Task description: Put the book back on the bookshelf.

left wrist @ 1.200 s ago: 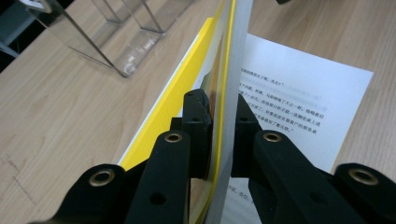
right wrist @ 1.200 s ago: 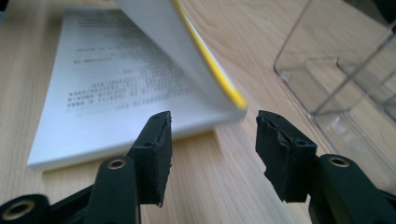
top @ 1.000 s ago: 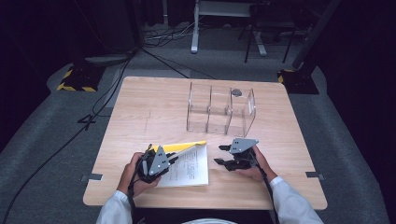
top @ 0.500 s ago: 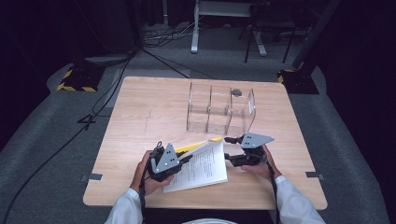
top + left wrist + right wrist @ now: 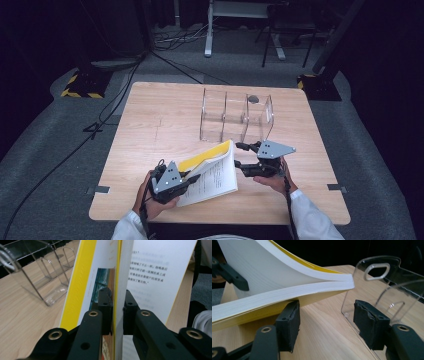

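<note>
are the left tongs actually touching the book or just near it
Touching. In the left gripper view the left tongs are closed on the book: one jaw presses the yellow cover side, the other the printed page side, with no gap at either pad.

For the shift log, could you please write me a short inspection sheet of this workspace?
Surface: wooden table, bare around the items.
Job's things: yellow-covered book, tilted up off the table; clear plastic rack with empty slots behind it.
Clutter: nothing seen.
Grippers: left gripper shut on the book; right gripper open beside the book's edge.
Cables: black cables on the floor.
Surroundings: dark room, grey carpet, stand bases.
</note>
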`<state>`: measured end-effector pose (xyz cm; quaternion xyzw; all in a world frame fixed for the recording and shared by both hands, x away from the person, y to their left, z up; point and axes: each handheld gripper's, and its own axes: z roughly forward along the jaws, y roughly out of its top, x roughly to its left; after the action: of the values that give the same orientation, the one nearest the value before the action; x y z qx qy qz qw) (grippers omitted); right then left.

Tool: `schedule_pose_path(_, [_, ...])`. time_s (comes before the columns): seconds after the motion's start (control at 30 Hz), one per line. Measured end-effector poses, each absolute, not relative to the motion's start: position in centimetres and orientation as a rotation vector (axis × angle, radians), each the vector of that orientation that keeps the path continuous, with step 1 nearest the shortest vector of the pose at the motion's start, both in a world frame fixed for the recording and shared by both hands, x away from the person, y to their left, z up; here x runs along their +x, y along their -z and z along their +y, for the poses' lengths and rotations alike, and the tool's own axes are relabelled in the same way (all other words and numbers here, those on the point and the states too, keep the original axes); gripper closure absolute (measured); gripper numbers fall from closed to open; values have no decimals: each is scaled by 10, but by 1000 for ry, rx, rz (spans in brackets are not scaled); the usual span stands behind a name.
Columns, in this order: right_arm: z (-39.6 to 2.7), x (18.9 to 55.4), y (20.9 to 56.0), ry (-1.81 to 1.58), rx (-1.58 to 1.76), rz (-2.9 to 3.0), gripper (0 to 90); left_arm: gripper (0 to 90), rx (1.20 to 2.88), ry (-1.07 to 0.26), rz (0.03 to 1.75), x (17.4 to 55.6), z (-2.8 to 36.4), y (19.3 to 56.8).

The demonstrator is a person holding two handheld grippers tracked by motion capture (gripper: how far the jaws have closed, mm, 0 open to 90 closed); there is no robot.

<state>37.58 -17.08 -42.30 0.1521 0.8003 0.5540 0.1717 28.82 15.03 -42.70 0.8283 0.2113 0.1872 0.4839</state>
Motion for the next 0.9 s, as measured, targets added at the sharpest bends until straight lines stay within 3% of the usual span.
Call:
schedule_pose_path(0.33, [-127, 360, 407, -1567, 342, 2329, 392, 793, 1958, -440, 567, 275, 181, 436])
schedule_pose_path(0.53, [-104, 355, 411, -1592, 303, 2379, 368, 790, 1907, -348, 555, 281, 185, 445])
schedule_pose_path(0.9, [-141, 366, 420, -1467, 398, 2304, 395, 768, 1867, -241, 471, 323, 138, 451])
